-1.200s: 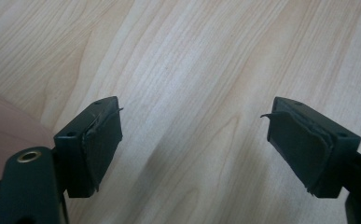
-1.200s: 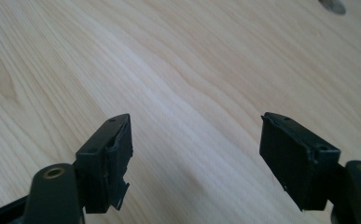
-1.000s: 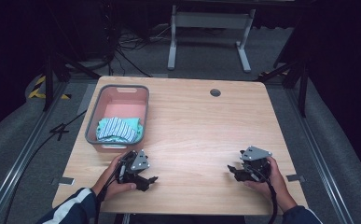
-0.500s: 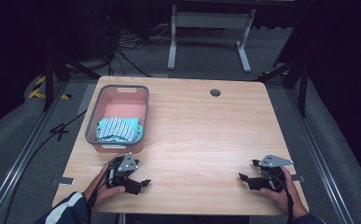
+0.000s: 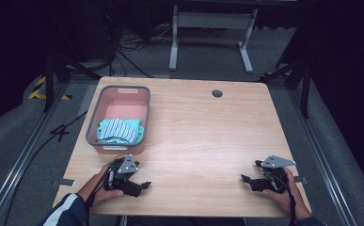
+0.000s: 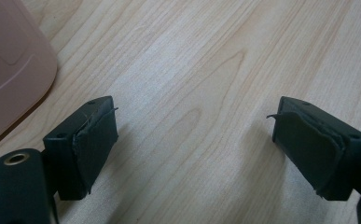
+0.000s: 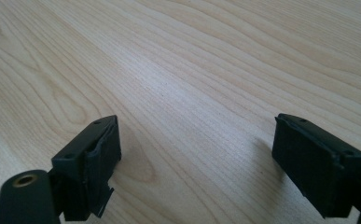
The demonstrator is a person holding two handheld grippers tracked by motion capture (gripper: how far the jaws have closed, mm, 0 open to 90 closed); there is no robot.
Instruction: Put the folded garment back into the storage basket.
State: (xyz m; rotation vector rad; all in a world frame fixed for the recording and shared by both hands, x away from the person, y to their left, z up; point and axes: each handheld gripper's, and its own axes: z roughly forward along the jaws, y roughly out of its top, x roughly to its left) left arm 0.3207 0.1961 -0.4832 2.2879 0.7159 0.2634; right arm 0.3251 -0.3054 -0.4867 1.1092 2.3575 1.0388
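Left gripper (image 5: 139, 184) low at the table's (image 5: 208, 136) near-left edge, jaws spread wide and empty, right gripper (image 5: 246, 180) near the right edge, likewise wide and empty, left gripper view catching the pink basket's (image 6: 10, 70) corner, high view revealing striped cloth (image 5: 119, 130) inside it

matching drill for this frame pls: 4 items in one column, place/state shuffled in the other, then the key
Items:
1. pink basket
2. striped cloth
3. left gripper
4. round hole in table

Place/state:
A. far edge of the tabletop, right of centre
B. open, empty, near edge just below the basket
C. folded inside the basket
D. far-left part of the table

Pairs: 1-D, 2-C, 3-B, 4-A
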